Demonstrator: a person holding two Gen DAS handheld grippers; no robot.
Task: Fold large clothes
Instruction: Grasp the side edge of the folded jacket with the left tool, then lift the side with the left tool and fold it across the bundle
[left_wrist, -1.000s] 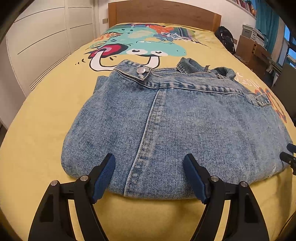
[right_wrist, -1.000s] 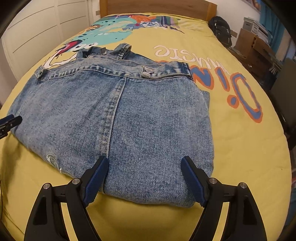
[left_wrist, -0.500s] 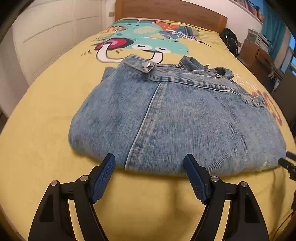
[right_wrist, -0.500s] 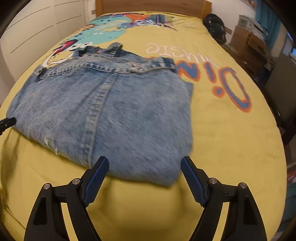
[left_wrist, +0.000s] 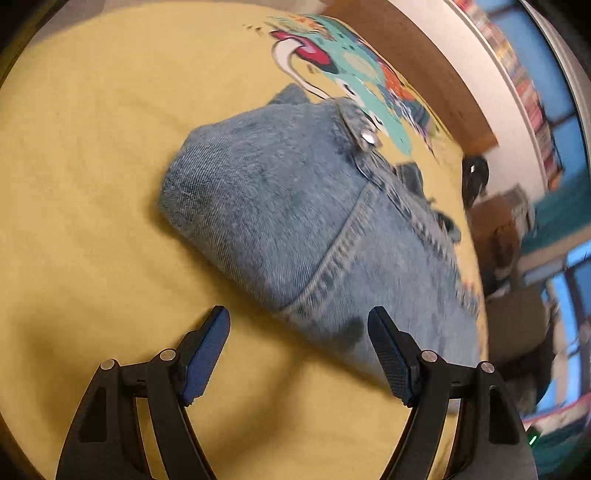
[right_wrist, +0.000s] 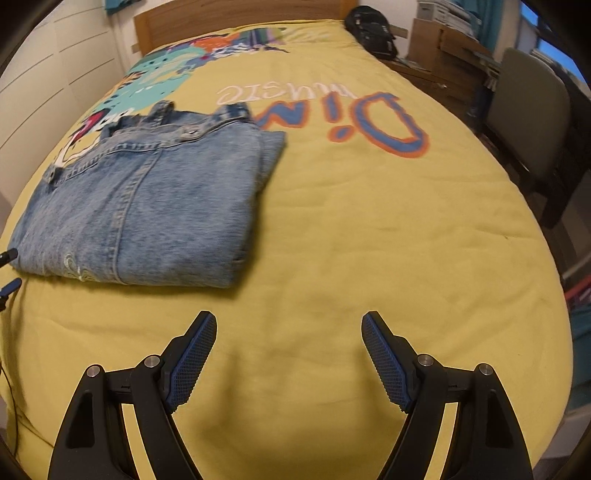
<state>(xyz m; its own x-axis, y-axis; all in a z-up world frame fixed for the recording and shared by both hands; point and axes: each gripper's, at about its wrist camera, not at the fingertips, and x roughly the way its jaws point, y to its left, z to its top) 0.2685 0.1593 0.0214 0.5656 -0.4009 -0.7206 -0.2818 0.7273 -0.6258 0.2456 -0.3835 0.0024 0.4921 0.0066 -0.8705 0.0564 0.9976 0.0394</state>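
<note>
We see yellow bedspread (right_wrist: 369, 240) filling frame, folded jeans (right_wrist: 147, 206) left, headboard (right_wrist: 236, 11) top, chair (right_wrist: 528, 110) right. Left gripper (left_wrist: 299, 328) and right gripper (right_wrist: 288, 332) both spread, empty.

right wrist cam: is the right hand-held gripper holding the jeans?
No: the right hand-held gripper stands open over bare yellow bedspread, with the folded jeans lying clear of its fingers, up and to the left.

In the left wrist view we find the folded jeans (left_wrist: 303, 229) smeared by motion blur toward 4 o'clock, their far edge lost. In the right wrist view, the left gripper (right_wrist: 8, 269) is cut off at 9 o'clock; we cannot read its jaws there.
</note>
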